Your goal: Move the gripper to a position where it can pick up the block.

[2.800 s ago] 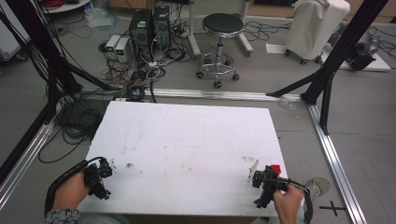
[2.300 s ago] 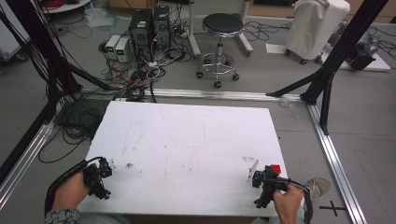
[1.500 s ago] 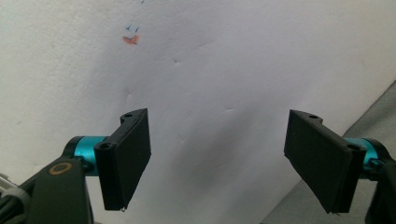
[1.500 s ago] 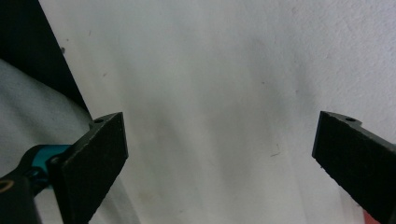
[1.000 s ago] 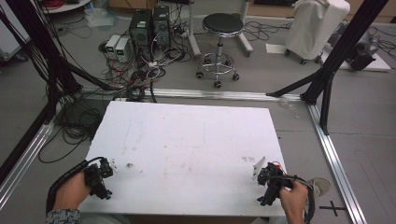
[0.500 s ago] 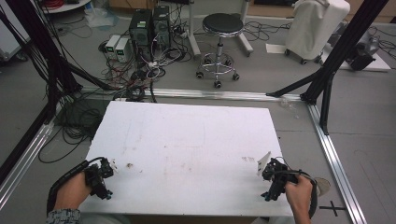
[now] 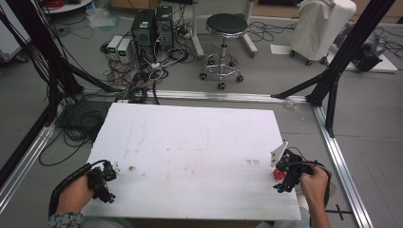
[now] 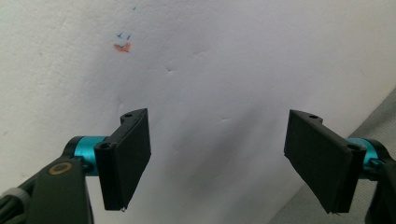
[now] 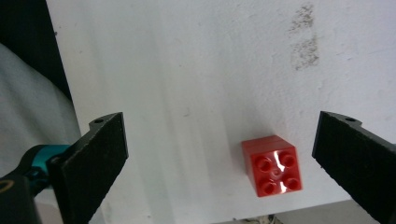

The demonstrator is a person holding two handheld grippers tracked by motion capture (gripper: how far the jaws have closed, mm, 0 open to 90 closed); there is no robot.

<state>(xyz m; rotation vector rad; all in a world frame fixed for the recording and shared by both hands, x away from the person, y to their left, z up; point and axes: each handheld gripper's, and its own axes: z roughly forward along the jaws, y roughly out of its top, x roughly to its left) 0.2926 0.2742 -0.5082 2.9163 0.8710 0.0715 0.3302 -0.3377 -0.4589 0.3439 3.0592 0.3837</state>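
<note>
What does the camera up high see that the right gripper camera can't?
High view alone: the stool, the computers, floor cables, the person's hands and the left gripper. Right gripper view alone: the four studs on top of the red brick, and that its open jaws are empty. Both: the white table, the brick near its edge, and the right gripper.

A grey concrete floor (image 7: 57,95) is seen beyond the white foam-board tabletop (image 7: 190,142). Far ahead of the tongs, a black round-seated swivel stool (image 7: 223,28) and black computer towers (image 7: 152,26) amid tangled cables are placed. Black metal frame struts (image 7: 342,52) are raised at the right.
</note>
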